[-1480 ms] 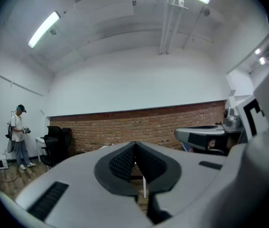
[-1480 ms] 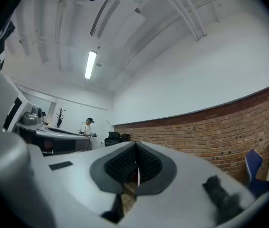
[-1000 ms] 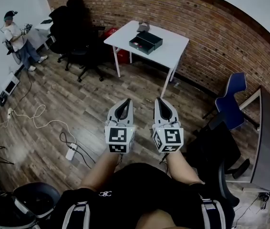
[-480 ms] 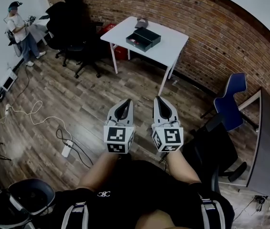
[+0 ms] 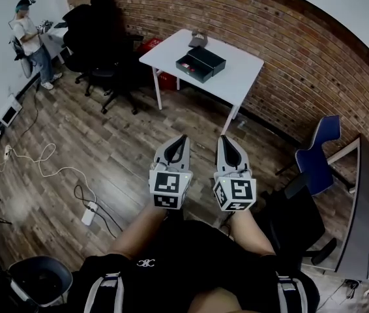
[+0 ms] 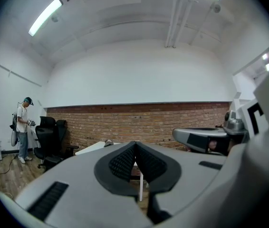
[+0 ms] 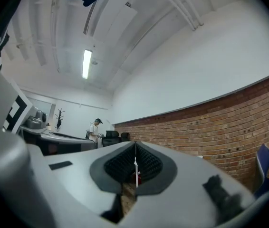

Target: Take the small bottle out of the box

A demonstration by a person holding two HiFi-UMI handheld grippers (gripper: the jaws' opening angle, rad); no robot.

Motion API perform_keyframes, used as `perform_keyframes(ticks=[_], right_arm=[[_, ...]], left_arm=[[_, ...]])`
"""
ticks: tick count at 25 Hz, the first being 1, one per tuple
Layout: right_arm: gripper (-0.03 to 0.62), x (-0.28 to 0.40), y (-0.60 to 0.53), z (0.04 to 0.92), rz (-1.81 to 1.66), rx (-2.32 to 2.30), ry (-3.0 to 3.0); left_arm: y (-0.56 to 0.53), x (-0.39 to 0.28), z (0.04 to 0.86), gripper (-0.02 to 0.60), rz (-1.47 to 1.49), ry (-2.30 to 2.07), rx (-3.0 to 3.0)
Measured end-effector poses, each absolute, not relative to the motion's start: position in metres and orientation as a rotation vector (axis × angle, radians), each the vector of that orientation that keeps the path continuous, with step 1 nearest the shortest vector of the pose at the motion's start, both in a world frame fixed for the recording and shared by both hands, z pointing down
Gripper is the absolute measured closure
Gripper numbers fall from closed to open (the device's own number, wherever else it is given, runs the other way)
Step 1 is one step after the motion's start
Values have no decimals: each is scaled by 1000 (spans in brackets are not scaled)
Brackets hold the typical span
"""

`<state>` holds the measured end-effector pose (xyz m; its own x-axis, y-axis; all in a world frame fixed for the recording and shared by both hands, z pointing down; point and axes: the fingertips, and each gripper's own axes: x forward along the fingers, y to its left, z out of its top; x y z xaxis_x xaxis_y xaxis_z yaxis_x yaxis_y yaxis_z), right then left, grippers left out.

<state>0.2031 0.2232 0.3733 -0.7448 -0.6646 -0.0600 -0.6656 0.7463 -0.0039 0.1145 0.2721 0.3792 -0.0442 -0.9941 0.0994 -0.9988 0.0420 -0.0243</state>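
Red-brick wall [image 5: 289, 38] and wood-plank floor [image 5: 106, 149] frame a workroom where a white rectangular table [image 5: 236, 77] stands near the bricks, bearing a shallow black box [image 5: 201, 64] — presumably where the small bottle lies, though the bottle itself cannot be made out from this far off. Well apart from the table, the person's left gripper [image 5: 182, 137] and right gripper [image 5: 223, 139] hang side by side above the floor, both aimed level toward it, apparently an approach posture with nothing to carry yet. Each gripper's own view shows its ribbed black pads [image 6: 122, 163] pressed together on nothing — both jaws clenched and empty, so they would need to part before reaching into the box. A second person [image 5: 31, 41] stands beside black office chairs [image 5: 100, 38] in the far corner, away from the table.
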Motion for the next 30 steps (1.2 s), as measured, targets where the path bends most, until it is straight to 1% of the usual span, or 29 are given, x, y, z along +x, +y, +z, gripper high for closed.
perform_keyframes(ticks=[7, 10, 21, 30], right_arm=[[563, 140, 164, 367, 62, -1012, 2892], [563, 117, 140, 361, 76, -996, 2895], [563, 63, 62, 359, 29, -1066, 2878], [563, 20, 25, 363, 22, -1134, 2843]], left_arm=[[208, 55, 373, 569, 77, -2256, 2128], [182, 34, 371, 569, 110, -2260, 2121], [104, -20, 369, 569, 180, -2206, 2167], [70, -71, 377, 569, 195, -2166, 2203]])
